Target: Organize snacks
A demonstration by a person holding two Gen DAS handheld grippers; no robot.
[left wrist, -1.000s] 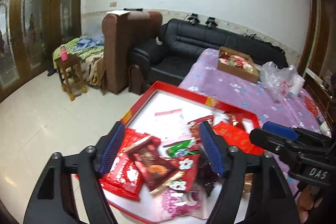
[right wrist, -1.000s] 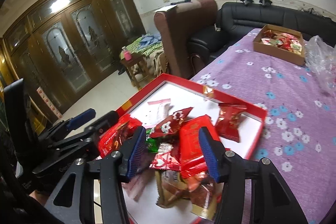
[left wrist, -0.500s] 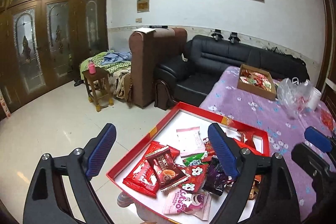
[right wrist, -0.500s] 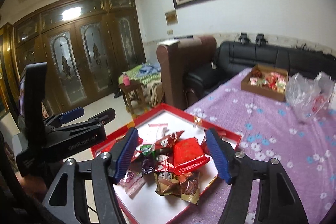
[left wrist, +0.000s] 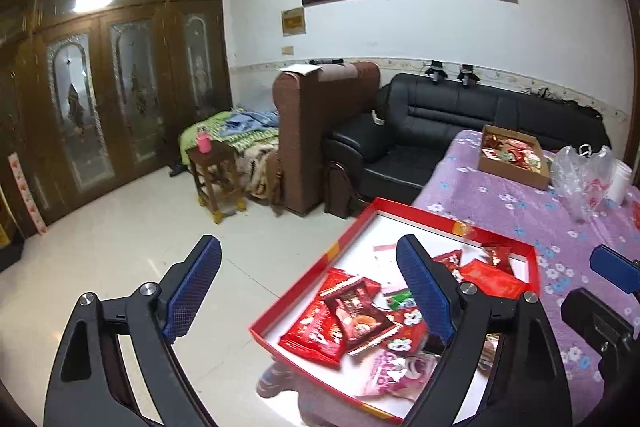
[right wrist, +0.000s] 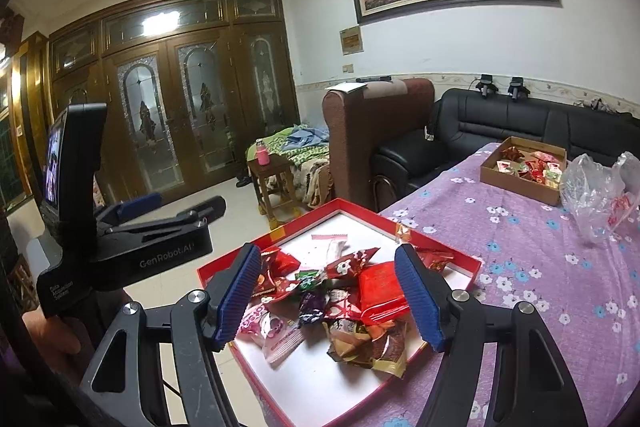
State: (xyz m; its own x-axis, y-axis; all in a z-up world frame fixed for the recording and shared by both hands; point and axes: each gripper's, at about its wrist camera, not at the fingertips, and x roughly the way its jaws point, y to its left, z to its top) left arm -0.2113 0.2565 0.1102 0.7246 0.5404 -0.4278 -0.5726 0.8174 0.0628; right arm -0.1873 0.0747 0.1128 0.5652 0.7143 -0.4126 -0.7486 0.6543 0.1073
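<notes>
A red tray (right wrist: 360,205) with a white floor lies at the near corner of the table and overhangs its edge. A loose pile of snack packets (right wrist: 380,287) lies in the tray, mostly red wrappers, with a pink one and a purple one. My right gripper (right wrist: 328,295) hovers open above the pile, and nothing sits between its blue pads. My left gripper (left wrist: 310,291) is open and empty too, off the tray's (left wrist: 352,227) left side, with the packets (left wrist: 352,311) beside its right finger. In the right wrist view the left gripper (right wrist: 176,205) shows at the left.
A cardboard box (right wrist: 516,185) of snacks stands at the table's far end, with a crumpled clear plastic bag (right wrist: 596,195) beside it. A purple flowered cloth (right wrist: 520,247) covers the table. Beyond are a black sofa (left wrist: 460,119), a brown armchair (left wrist: 312,131) and a small wooden stool (left wrist: 216,171).
Both grippers have lifted and drawn back from the snack pile, and their jaws stand wider than before. The packets stay in the tray.
</notes>
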